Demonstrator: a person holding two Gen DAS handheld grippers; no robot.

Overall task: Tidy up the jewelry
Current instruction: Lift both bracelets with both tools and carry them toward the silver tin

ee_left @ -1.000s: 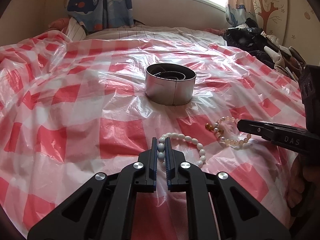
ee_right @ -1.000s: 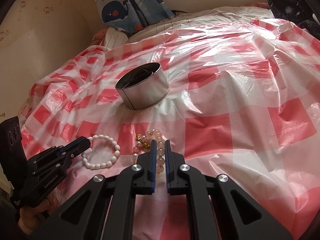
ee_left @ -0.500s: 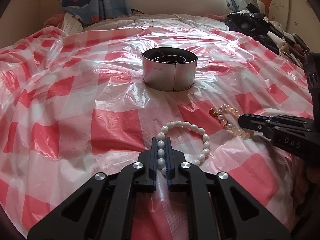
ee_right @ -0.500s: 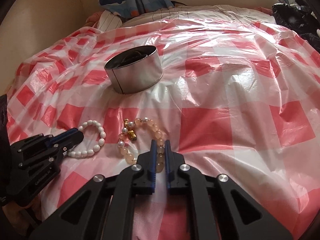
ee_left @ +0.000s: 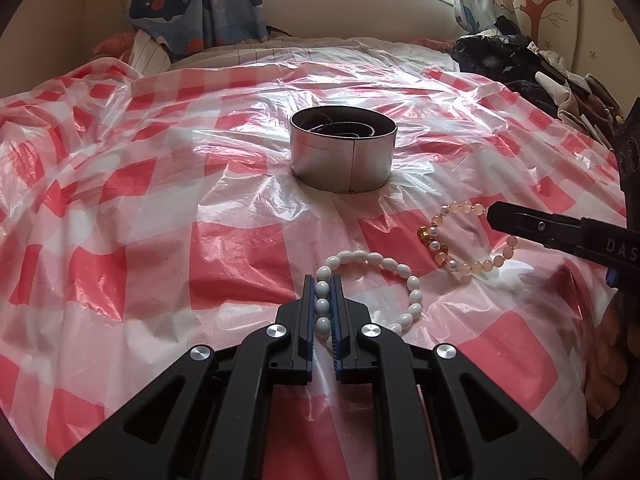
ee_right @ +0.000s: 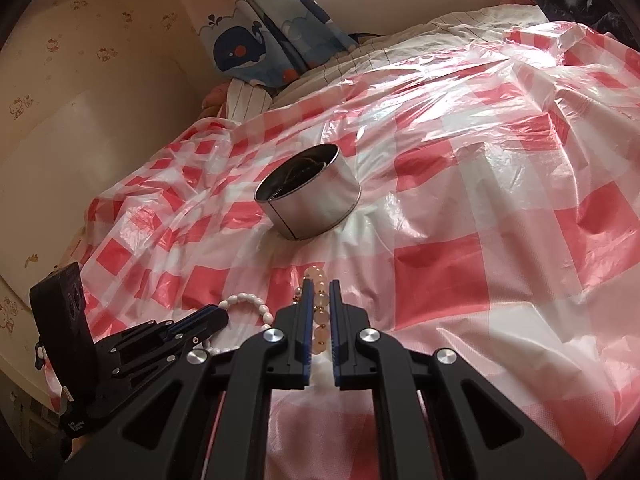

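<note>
A white bead bracelet (ee_left: 384,276) hangs from my left gripper (ee_left: 322,284), which is shut on its left side and holds it just above the red-and-white checked plastic sheet (ee_left: 224,256). A peach bead bracelet (ee_left: 460,240) with gold beads is held by my right gripper (ee_right: 320,286), which is shut on it; its beads (ee_right: 320,300) show between the fingers. A round silver tin (ee_left: 343,152) with a dark chain inside stands ahead, in the middle of the sheet. It also shows in the right wrist view (ee_right: 310,196).
The sheet covers a bed. A pile of dark clothes (ee_left: 520,64) lies at the far right. Whale-print curtains (ee_left: 192,0) and a wall stand behind. The left gripper (ee_right: 216,314) shows at the lower left of the right wrist view.
Both grippers have lifted and come closer to the tin, each carrying its bracelet. The right wrist view has tilted left.
</note>
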